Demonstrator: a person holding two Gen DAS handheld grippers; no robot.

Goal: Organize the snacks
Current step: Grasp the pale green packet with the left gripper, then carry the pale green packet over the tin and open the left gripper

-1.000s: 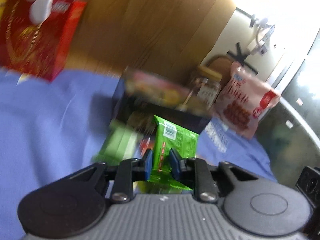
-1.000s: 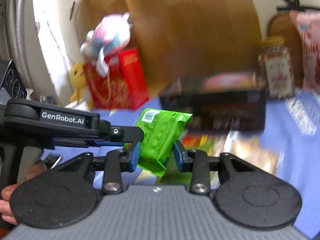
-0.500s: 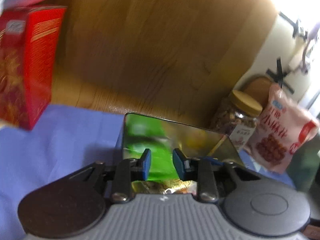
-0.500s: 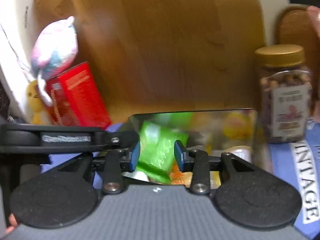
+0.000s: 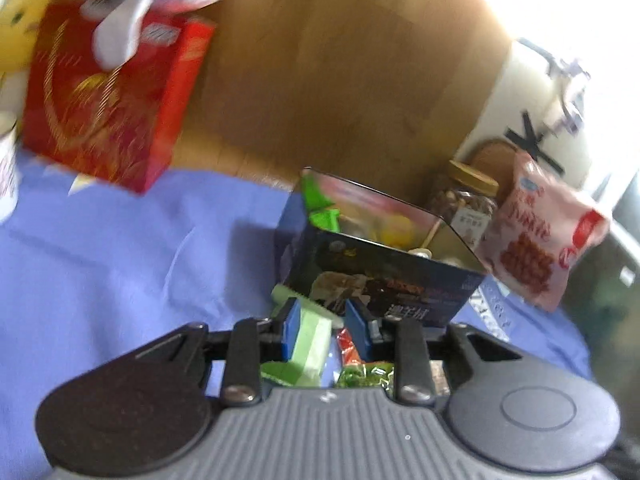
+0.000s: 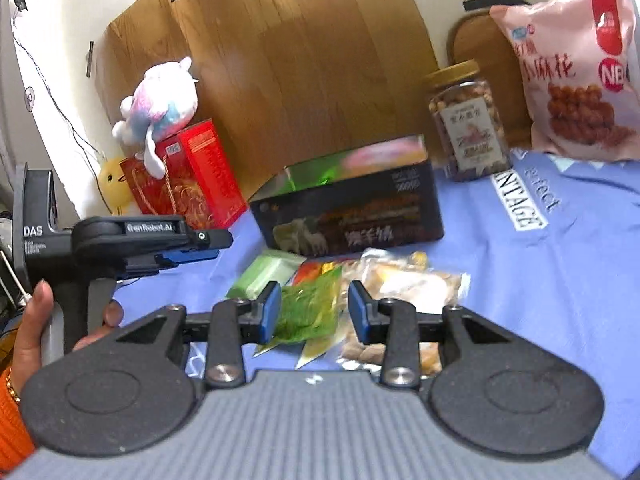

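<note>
Right wrist view: snacks on wrinkled blue cloth [image 6: 560, 272].
Right claw [image 6: 313, 312] half-wide, empty, above crinkly green packet [image 6: 308, 312]; rectangular dark tin [image 6: 352, 216] at twelve o'clock; left claw [image 5: 323, 330] opening, gripping nothing.

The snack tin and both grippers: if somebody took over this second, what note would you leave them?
Left gripper: jaws opening, holding nothing, over the pale green packet.
Right gripper: open, empty, above the dark green packet and the clear cookie bag.
The tin sits open on the blue cloth, with green packets and other snacks already inside.
Left to do: the loose packets in front of the tin go in.
</note>
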